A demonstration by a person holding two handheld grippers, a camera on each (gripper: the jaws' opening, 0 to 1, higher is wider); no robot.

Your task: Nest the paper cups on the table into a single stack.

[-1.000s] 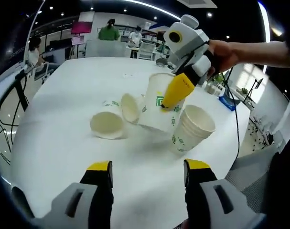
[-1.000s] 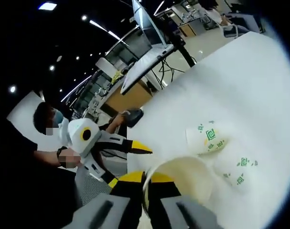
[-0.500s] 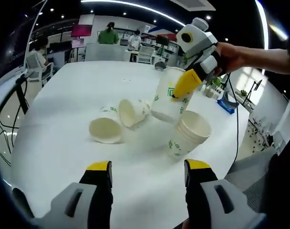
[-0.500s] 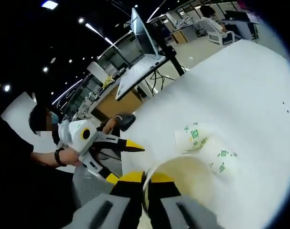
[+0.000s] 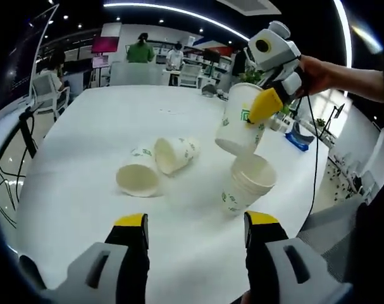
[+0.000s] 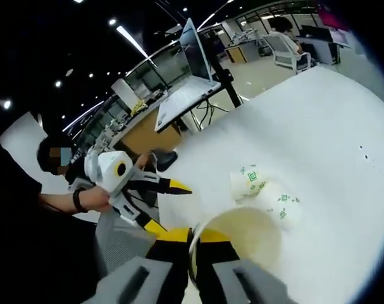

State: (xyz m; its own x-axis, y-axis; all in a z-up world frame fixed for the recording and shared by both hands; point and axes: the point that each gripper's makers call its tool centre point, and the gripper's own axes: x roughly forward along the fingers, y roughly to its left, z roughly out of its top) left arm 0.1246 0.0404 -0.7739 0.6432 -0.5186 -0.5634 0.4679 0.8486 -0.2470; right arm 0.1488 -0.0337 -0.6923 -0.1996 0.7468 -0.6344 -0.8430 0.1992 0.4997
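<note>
Right tongs (image 5: 266, 106) pinch a paper cup (image 5: 240, 118) by its rim and have lifted it up off the white bench (image 5: 84, 126) — now it hangs tipped just above the stack of cups (image 5: 245, 185), ready to drop in. Two more cups (image 5: 155, 166) lie on their sides near the stack, and the left tongs (image 5: 195, 231) wait low and spread, holding nothing — the right arm reaches in from the far side.

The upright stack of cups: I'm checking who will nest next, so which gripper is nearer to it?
Right. The right gripper holds a cup just above the upright stack. The left gripper is open, low and back from it, empty.
</note>
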